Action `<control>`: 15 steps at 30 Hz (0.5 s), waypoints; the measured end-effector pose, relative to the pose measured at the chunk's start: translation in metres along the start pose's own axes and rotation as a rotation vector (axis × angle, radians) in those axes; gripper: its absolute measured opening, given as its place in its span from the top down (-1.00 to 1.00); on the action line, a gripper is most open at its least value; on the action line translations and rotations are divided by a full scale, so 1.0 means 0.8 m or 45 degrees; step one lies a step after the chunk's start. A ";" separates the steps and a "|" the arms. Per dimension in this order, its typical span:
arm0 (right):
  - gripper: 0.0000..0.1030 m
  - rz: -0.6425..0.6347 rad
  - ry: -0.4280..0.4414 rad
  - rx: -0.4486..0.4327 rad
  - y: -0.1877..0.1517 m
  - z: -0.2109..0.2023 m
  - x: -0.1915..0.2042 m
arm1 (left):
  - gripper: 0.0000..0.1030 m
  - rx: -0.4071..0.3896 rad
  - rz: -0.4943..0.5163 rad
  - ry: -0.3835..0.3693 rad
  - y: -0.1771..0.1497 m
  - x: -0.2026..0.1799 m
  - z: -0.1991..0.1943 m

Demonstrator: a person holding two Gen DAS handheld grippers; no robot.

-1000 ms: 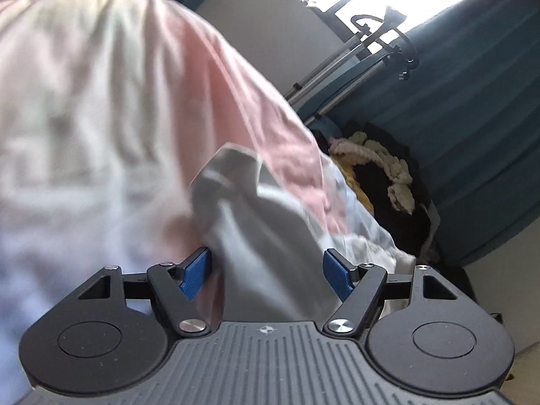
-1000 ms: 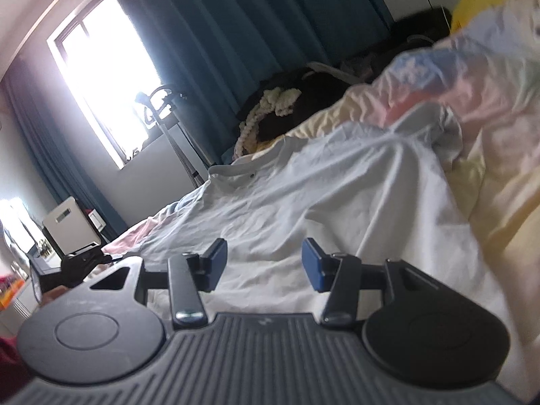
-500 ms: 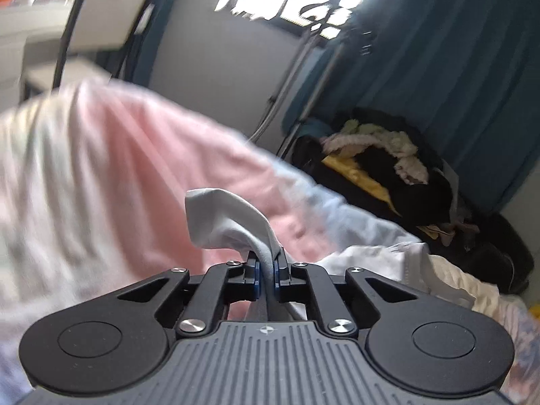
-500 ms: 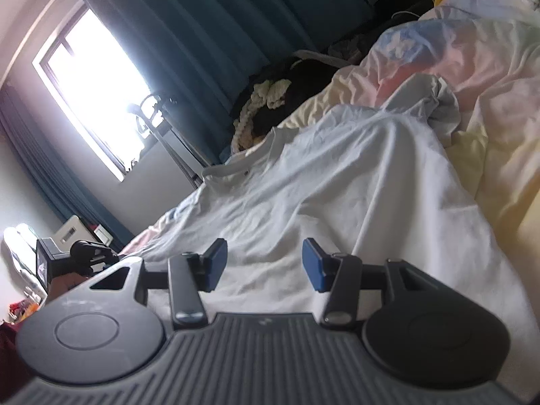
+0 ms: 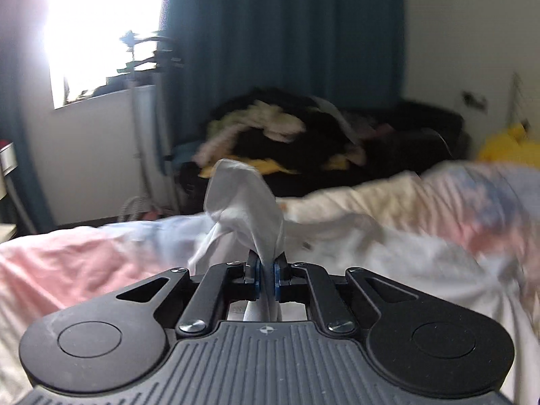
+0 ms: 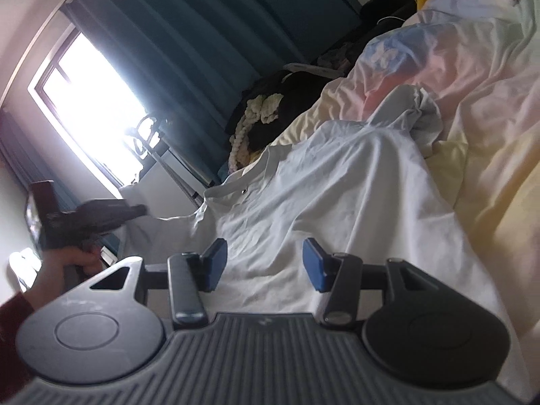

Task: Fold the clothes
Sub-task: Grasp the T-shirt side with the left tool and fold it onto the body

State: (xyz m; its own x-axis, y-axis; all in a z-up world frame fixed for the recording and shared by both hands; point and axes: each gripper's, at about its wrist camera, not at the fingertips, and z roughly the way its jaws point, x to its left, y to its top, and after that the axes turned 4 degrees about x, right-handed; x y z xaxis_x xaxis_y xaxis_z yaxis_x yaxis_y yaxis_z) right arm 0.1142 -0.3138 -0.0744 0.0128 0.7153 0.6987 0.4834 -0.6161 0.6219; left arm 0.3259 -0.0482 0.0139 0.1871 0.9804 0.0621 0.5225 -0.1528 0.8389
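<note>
**Left jaws clamped on the shirt, right one just hanging out**

Since a second ago the left gripper (image 5: 266,278) went from wide open around a fold of cloth to pinched tight on it, and its view has swung off the pink bedding toward the dark blue curtain (image 5: 287,33) and the window (image 5: 101,27). So the left jaws are now together on a bunched bit of the white t-shirt (image 5: 243,202), which sticks up in a little peak right above the blue pads. That wrist view is pretty blurry, btw.

Right gripper (image 6: 265,263) has barely shifted. Its jaws stand apart with nothing between them, low over the shirt's body, and I can't tell if they touch the cloth.

Most of the t-shirt lies spread on the bed (image 6: 489,175), neckline toward the window side, one corner lifted by the left gripper at far left of the right wrist view. A hand (image 6: 64,266) in a dark red sleeve (image 6: 13,317) holds that gripper. Dark clothes pile (image 5: 303,135) sits beyond the bed by the curtain.
</note>
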 end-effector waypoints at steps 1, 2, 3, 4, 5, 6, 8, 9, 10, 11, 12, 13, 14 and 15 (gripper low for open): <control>-0.01 0.007 0.001 -0.005 0.000 -0.001 -0.002 | 0.83 0.015 0.013 -0.025 -0.005 -0.010 0.006; -0.01 0.010 0.000 -0.006 0.001 0.000 -0.003 | 0.82 0.029 0.023 -0.051 -0.010 -0.020 0.012; -0.01 0.013 -0.001 -0.008 0.001 0.000 -0.005 | 0.79 0.051 0.035 -0.073 -0.017 -0.029 0.021; -0.01 0.016 -0.002 -0.009 0.001 0.000 -0.007 | 0.79 0.077 0.041 -0.093 -0.023 -0.038 0.031; -0.01 0.019 -0.003 -0.010 0.001 0.000 -0.008 | 0.79 0.106 0.035 -0.110 -0.028 -0.043 0.039; -0.01 0.021 -0.005 -0.009 0.001 0.001 -0.010 | 0.79 0.135 0.027 -0.127 -0.034 -0.047 0.047; -0.01 0.018 -0.013 0.002 0.000 0.005 -0.013 | 0.74 0.187 0.000 -0.158 -0.046 -0.046 0.057; -0.01 0.019 -0.016 0.003 0.000 0.006 -0.014 | 0.58 0.197 -0.001 -0.169 -0.049 -0.045 0.057; -0.01 0.019 -0.020 0.003 -0.001 0.006 -0.016 | 0.47 0.204 0.001 -0.179 -0.052 -0.044 0.055; -0.01 0.021 -0.022 0.005 -0.001 0.007 -0.017 | 0.10 0.211 0.003 -0.190 -0.054 -0.043 0.053; -0.01 0.024 -0.024 0.007 -0.001 0.007 -0.018 | -0.20 0.218 0.005 -0.200 -0.057 -0.042 0.052; -0.01 0.025 -0.025 0.008 -0.001 0.007 -0.019 | -0.27 0.207 0.011 -0.220 -0.058 -0.040 0.043; -0.01 0.020 -0.025 0.009 -0.002 0.007 -0.018 | -0.28 0.201 0.013 -0.243 -0.059 -0.037 0.033; 0.00 0.014 -0.024 0.010 -0.002 0.007 -0.017 | -0.28 0.201 0.010 -0.261 -0.061 -0.032 0.023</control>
State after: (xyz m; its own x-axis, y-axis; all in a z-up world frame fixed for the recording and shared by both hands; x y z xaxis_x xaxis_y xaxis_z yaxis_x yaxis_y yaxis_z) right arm 0.1178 -0.3207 -0.0871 0.0347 0.7147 0.6986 0.4896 -0.6215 0.6115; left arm 0.3107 -0.0684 -0.0386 0.3478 0.9359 -0.0561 0.6407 -0.1936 0.7430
